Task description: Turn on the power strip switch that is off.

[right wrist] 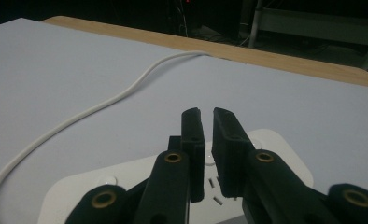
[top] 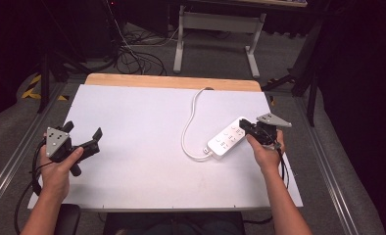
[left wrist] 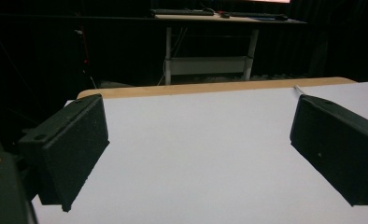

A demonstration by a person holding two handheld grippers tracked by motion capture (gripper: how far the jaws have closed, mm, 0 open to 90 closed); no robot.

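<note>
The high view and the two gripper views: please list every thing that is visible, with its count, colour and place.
power strip: 1, white, right part of the table, under the right gripper
cord: 1, white, runs from the strip to the far table edge
table: 1, white top, wooden far edge
desk frame: 1, pale, on the floor beyond the table
left gripper: 1, black, jaws wide apart, nothing between them
right gripper: 1, black, jaws nearly together, above the strip
hands: 2, one on each gripper

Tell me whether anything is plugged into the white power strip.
Nothing plugged in. The power strip lies flat on the white table, its visible sockets bare in the high view; only its own white cord leaves it.
</note>
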